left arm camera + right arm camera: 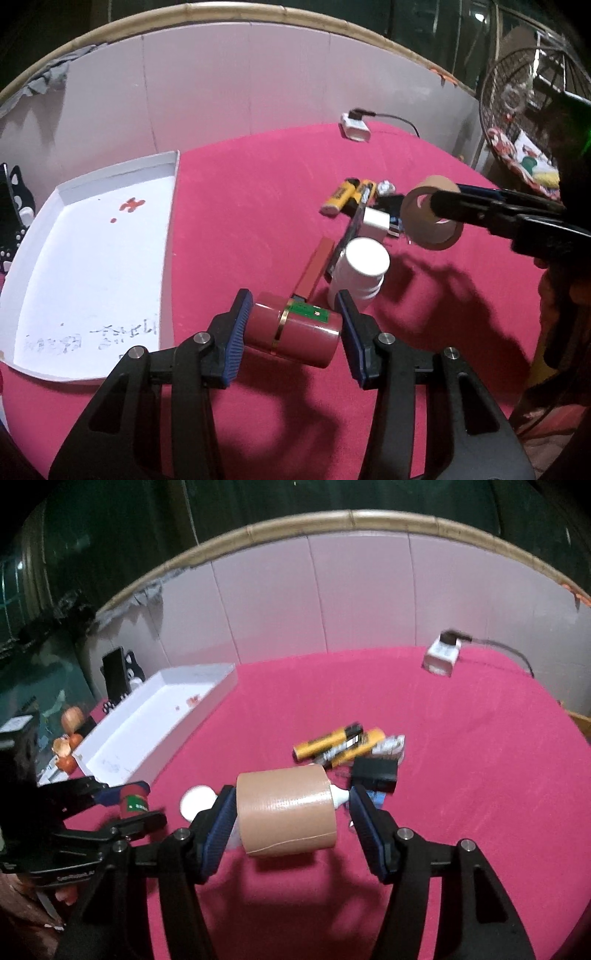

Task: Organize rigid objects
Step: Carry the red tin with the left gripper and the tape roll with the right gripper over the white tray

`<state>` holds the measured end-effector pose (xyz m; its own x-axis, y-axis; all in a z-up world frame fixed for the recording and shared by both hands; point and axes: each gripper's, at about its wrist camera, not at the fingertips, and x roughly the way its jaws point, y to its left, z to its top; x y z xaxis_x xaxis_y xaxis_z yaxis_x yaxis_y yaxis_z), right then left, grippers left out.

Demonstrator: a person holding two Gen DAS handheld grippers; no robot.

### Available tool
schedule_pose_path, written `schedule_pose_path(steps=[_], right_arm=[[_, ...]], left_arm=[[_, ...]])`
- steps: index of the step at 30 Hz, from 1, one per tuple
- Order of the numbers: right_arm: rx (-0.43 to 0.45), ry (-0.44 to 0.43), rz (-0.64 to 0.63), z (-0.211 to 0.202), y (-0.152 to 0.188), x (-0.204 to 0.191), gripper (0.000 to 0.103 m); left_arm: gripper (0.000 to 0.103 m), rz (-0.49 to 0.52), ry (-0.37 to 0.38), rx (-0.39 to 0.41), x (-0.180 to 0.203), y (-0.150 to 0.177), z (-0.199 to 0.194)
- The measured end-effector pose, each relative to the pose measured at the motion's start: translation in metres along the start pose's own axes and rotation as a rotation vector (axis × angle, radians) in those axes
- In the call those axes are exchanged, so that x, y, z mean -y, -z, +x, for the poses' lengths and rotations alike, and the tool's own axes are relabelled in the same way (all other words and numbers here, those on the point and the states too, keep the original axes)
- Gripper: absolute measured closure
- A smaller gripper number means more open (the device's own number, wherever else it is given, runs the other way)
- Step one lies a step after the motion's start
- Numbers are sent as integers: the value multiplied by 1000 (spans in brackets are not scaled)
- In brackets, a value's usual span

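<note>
My left gripper (293, 328) is shut on a red cylinder box (293, 332) with a gold band and green label, held above the red cloth; it shows in the right wrist view (133, 800) too. My right gripper (291, 806) is shut on a brown tape roll (286, 810), held in the air; the roll also shows in the left wrist view (430, 214). A white lidded jar (360, 271), a long red box (316, 269), two yellow batteries (347, 194) and a white charger block (375, 221) lie in a pile on the cloth. A white tray (168, 206) stands at the left.
A white adapter with a black cable (354, 127) sits at the cloth's far edge. White panels (240, 85) wall the back. A wire fan (517, 103) stands far right. Small figurines (68, 734) and a black stand (116, 675) sit beyond the tray.
</note>
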<state>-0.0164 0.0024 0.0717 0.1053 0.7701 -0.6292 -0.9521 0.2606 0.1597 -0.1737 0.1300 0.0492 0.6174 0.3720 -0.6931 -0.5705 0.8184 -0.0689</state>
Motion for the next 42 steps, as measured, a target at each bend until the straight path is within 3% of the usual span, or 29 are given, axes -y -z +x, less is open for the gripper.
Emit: schedule_pose_path(steps=[11, 17, 19, 22, 24, 25, 27, 30, 35, 42], right_arm=[[74, -19, -46, -19, -12, -18, 41], [76, -5, -85, -19, -9, -24, 41], [46, -40, -30, -11, -6, -14, 41], [-72, -179, 202, 15, 5, 30, 40], [-108, -82, 261, 24, 17, 57, 40], [-95, -33, 272, 23, 23, 68, 31], [-93, 62, 332, 17, 33, 96, 29], [-76, 103, 393, 4, 38, 121, 28], [-7, 32, 371, -13, 39, 119, 26], [2, -1, 206, -1, 27, 72, 25]], left_arm=[[57, -40, -21, 76, -6, -9, -28], [57, -49, -10, 67, -7, -8, -28], [57, -54, 0, 59, -6, -7, -27], [57, -59, 9, 49, -6, -5, -25], [57, -61, 13, 46, -6, -4, -24], [57, -61, 14, 44, -6, -3, -23], [57, -66, 15, 41, -7, -3, -22], [57, -77, 26, 31, -8, -2, -18], [57, -74, 34, 15, -7, -2, -13], [57, -78, 37, 8, -8, -1, -10]])
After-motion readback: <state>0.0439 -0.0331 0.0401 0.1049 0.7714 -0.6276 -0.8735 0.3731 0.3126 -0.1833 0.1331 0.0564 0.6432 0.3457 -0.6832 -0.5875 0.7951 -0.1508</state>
